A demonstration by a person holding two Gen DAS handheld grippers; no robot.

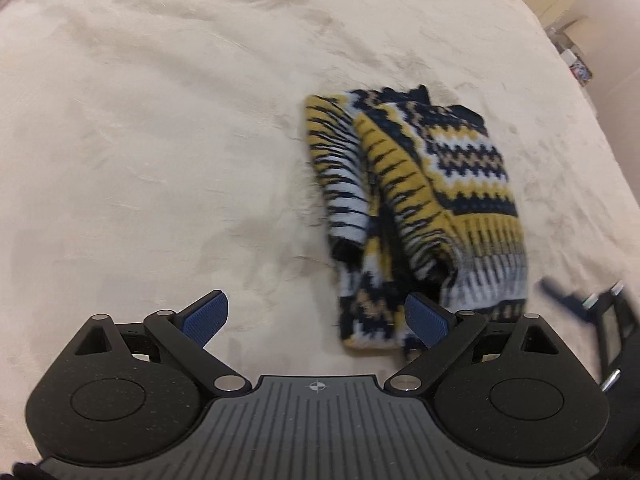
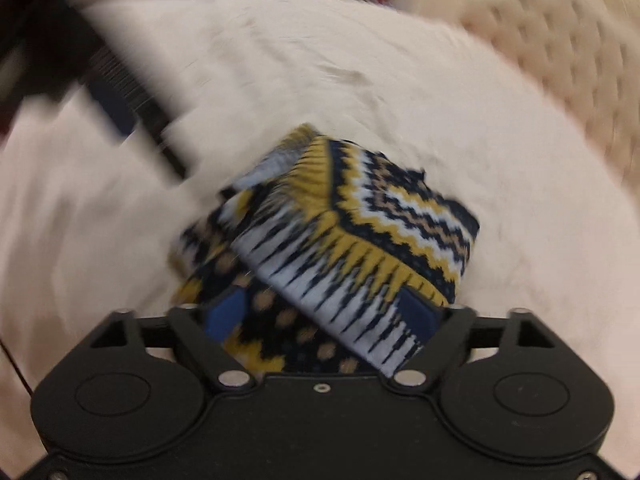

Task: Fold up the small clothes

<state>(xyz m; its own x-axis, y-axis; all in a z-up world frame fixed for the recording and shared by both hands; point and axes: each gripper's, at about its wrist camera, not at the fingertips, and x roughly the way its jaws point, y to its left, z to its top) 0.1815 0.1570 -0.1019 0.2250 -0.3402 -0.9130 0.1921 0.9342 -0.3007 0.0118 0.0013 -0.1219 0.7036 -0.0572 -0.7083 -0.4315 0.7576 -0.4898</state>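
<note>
Folded knit sweater (image 1: pixel 416 216), patterned in navy, mustard and white, lying on a cream blanket (image 1: pixel 160 140) toward its right edge, sleeves doubled over the body. Left gripper (image 1: pixel 316 320): blue pads spread wide, empty, poised just off the sweater's near left corner. Right gripper (image 2: pixel 324 312): jaws spread, the sweater's near edge between the pads; the blurred view suggests no pinch. A tufted headboard (image 2: pixel 560 80) borders the far side.

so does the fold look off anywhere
Yes. The patterned sweater on the cream blanket is bunched unevenly: its left flap stands up in a ridge rather than lying flat, and the near edge is ragged, so the bundle looks lopsided.
</note>
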